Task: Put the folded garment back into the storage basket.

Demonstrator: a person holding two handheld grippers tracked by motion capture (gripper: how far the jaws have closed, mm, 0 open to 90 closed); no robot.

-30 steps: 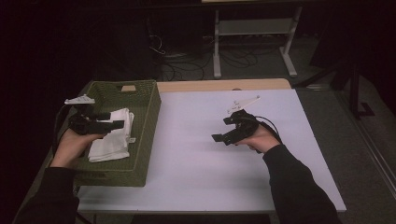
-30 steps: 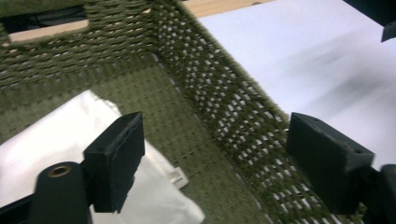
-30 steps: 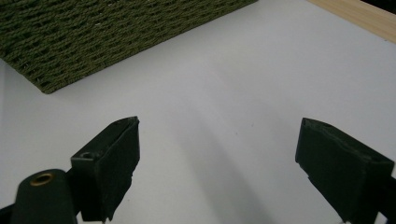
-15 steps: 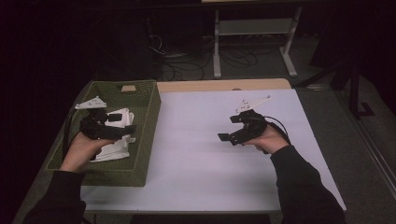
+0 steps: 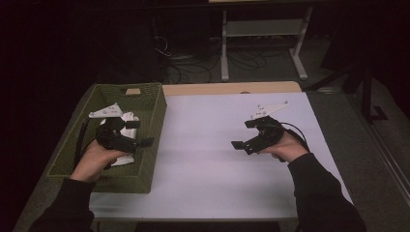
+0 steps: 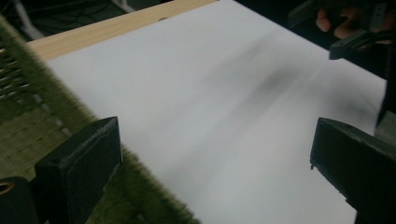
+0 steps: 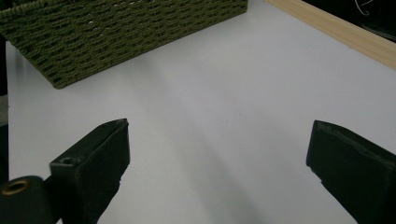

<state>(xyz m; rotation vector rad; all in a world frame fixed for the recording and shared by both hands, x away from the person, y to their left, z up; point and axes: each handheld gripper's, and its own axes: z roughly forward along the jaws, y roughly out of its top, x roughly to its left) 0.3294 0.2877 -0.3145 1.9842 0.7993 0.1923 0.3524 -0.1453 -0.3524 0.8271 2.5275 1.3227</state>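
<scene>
My left gripper (image 5: 138, 134) hangs over the green woven basket (image 5: 153, 104), its jaws having just been opening and now wide apart with nothing between them, the white cloth (image 5: 126, 126) lying in the basket just behind and below them. Across the white tabletop (image 5: 203, 145), well beyond those jaws, my right gripper (image 5: 245, 135) hovers with its jaws also just opened, apart and empty, bare tabletop between them.
</scene>
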